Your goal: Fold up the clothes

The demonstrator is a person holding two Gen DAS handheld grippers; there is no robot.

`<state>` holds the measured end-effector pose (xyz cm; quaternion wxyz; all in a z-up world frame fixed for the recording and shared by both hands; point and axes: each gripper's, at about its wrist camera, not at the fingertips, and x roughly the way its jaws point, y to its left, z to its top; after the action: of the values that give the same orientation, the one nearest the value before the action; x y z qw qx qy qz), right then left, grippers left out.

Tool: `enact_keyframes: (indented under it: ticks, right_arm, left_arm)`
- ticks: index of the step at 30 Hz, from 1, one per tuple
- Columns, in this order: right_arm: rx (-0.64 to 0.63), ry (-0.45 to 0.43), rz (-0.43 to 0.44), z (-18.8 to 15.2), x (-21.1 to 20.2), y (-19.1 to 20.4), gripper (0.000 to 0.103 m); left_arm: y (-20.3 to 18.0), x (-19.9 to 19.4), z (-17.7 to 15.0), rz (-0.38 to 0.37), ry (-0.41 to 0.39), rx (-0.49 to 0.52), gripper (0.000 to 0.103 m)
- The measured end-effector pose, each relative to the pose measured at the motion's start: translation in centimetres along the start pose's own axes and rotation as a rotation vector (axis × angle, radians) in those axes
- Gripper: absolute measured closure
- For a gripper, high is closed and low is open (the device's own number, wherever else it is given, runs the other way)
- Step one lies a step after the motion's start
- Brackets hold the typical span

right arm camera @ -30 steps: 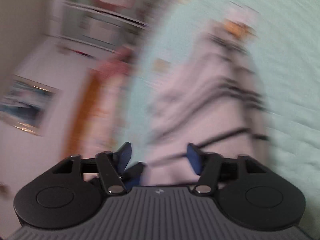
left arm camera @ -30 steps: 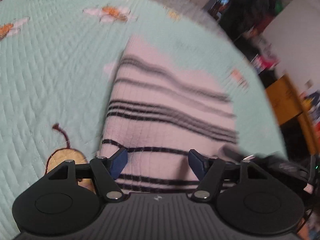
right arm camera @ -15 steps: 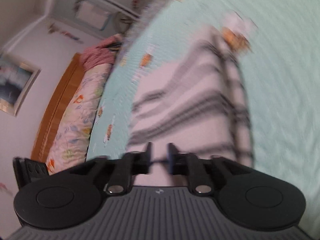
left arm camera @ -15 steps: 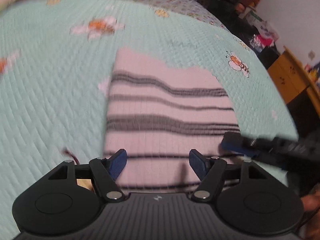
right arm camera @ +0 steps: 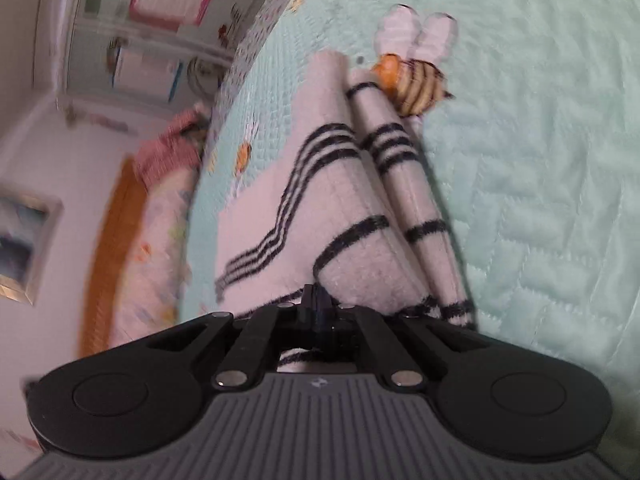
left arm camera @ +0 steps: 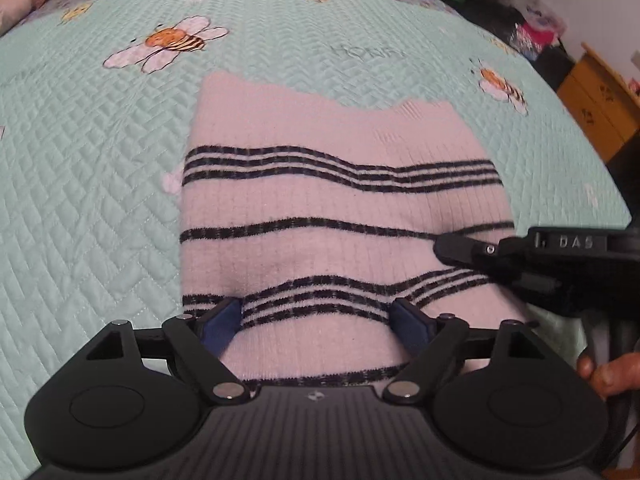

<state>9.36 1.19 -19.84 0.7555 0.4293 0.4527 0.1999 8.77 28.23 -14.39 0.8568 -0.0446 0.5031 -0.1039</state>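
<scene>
Folding sweater (left arm camera: 340, 208) mid-frame | soft, light, limp knit; pinch lower edge | left hand-held gripper (left arm camera: 316, 318) wide, just opened, empty | right hand-held gripper (right arm camera: 318, 308) closed, nipping sweater fold

Both wrist views close, angled down; share striped sweater (left arm camera: 340, 208) (right arm camera: 344, 216).

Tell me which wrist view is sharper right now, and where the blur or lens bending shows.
Left wrist view: sharp; the pink black-striped knit sweater and mint quilted bedspread bulge with fisheye curve. Right wrist view: softer, with motion smear on the white shelves and wall at left; the sweater's folded edge stays readable.
</scene>
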Motion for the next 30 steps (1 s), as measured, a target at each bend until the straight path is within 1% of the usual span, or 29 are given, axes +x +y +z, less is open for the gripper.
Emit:
enact_keyframes:
  ticks: [1,2,3,4,5,6,8,10,11,12,13,14,15,16,17,19,20,22,23,24,25,26,27,29,30]
  right_arm:
    - [-0.002,0.007,-0.012,0.3,-0.2,0.7,0.103]
    - [-0.026,0.007,-0.018,0.6,-0.4,1.6,0.098]
    - [-0.071,0.003,-0.02,1.0,-0.7,2.8,0.092]
    - [-0.119,-0.006,-0.027,1.4,-0.9,4.0,0.082]
    - [-0.156,-0.017,-0.027,1.9,-1.0,5.1,0.076]
    - [-0.173,-0.029,-0.021,2.5,-1.0,5.7,0.066]
    - [-0.178,-0.048,0.003,4.2,-0.1,6.1,0.064]
    - [-0.145,-0.065,0.02,6.1,1.2,5.7,0.062]
    - [-0.128,-0.061,0.02,7.0,2.2,5.1,0.061]
    - [-0.141,-0.061,-0.047,7.5,3.0,4.5,0.062]
    - [-0.158,-0.061,-0.124,7.9,3.8,3.8,0.08]
    - [-0.18,-0.06,-0.171,8.0,4.2,3.4,0.1]
    - [-0.203,-0.059,-0.213,8.0,4.7,3.1,0.103]
    - [-0.205,-0.064,-0.211,7.9,4.5,2.8,0.103]
    - [-0.205,-0.07,-0.203,7.8,4.3,2.6,0.103]
    - [-0.249,-0.071,-0.217,7.6,4.6,3.0,0.103]
    - [-0.269,-0.071,-0.226,7.6,4.7,3.4,0.103]
    - [-0.246,-0.089,-0.207,7.5,4.3,3.5,0.103]
    - [-0.229,-0.12,-0.168,7.2,3.6,3.7,0.098]
    - [-0.212,-0.152,-0.127,6.9,2.8,3.8,0.084]
    - [-0.213,-0.192,-0.1,6.7,1.8,3.9,0.064]
    - [-0.225,-0.224,-0.098,6.6,1.1,4.1,0.055]
    - [-0.248,-0.25,-0.115,6.5,0.6,4.2,0.045]
    - [-0.299,-0.276,-0.184,6.3,0.1,4.3,0.044]
    - [-0.306,-0.274,-0.203,6.3,0.2,4.1,0.044]
  left_arm:
    - [0.1,-0.3,0.3,-0.006,0.008,-0.004,0.019]
    - [0.3,-0.8,0.6,-0.019,0.012,-0.018,0.019]
    - [0.4,-1.5,1.1,-0.037,-0.002,-0.027,0.019]
    - [0.6,-2.2,1.7,-0.055,-0.021,-0.035,0.019]
    - [0.8,-2.8,2.2,-0.074,-0.04,-0.043,0.019]
    - [0.9,-3.2,3.0,-0.078,-0.062,-0.043,0.019]
    - [1.3,-3.2,4.6,-0.07,-0.099,-0.045,0.019]
    - [2.2,-1.5,6.0,-0.064,-0.09,-0.084,0.019]
    - [2.7,-0.2,6.4,-0.063,-0.069,-0.101,0.019]
    - [3.2,1.1,6.6,-0.062,-0.043,-0.118,0.019]
    - [3.7,2.5,6.8,-0.061,-0.018,-0.135,0.019]
    - [3.5,3.0,6.6,-0.057,-0.019,-0.12,0.019]
    - [3.2,3.3,6.2,-0.052,-0.028,-0.096,0.017]
    - [2.9,3.5,5.8,-0.048,-0.038,-0.073,0.014]
    - [2.4,3.6,5.5,-0.038,-0.042,-0.043,0.008]
    - [1.4,3.8,5.1,-0.014,-0.048,0.021,0.007]
    - [1.3,3.7,5.1,-0.013,-0.052,0.029,0.007]
    - [1.4,3.2,5.3,-0.027,-0.063,0.02,0.007]
    - [1.7,2.9,5.5,-0.042,-0.072,0.008,0.007]
    - [2.1,2.5,5.6,-0.057,-0.08,-0.005,0.007]
    - [2.3,2.3,5.6,-0.07,-0.089,-0.019,0.007]
    - [2.5,2.0,5.7,-0.083,-0.098,-0.034,0.008]
    - [2.7,1.8,5.6,-0.086,-0.112,-0.045,0.009]
    - [2.9,1.4,5.6,-0.086,-0.145,-0.066,0.009]
    - [3.0,1.3,5.4,-0.084,-0.162,-0.08,0.009]
